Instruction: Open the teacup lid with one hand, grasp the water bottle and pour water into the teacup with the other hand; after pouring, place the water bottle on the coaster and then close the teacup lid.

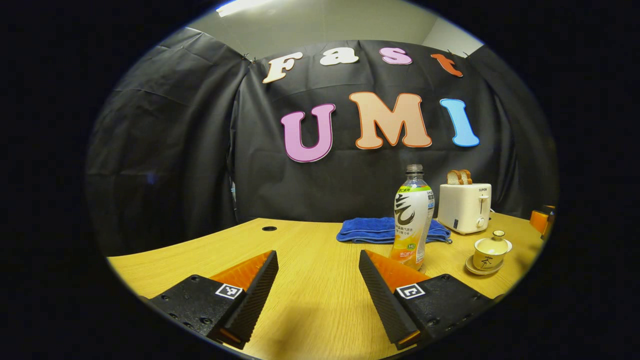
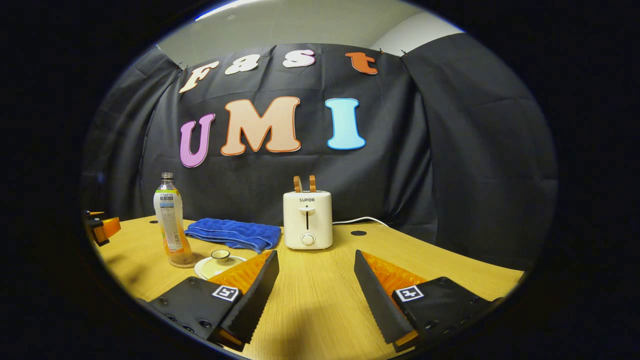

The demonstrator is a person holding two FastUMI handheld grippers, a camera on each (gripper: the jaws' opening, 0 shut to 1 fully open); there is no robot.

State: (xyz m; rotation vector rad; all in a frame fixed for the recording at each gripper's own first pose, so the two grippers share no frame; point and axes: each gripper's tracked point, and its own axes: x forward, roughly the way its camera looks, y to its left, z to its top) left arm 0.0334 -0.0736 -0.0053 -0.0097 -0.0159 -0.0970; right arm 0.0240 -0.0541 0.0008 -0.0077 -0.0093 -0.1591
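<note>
- Both grippers, left gripper (image 1: pixel 318 280) and right gripper (image 2: pixel 316 280), are hanging wide open, holding nothing.
- Water bottle (image 1: pixel 412 218) is standing at 1 o'clock; lidded teacup (image 1: pixel 492 251) is sitting beside it.
- Looks like nothing's started, so lifting the lid (image 2: pixel 220 254) comes next.

Booth interior. A light wooden table (image 1: pixel 310 295) with a round cable hole (image 1: pixel 269 228) stands before black cloth walls (image 1: pixel 165 150). Above the cloth, a pale ceiling (image 2: pixel 300 25) carries a lit strip lamp (image 1: pixel 240 6).
</note>
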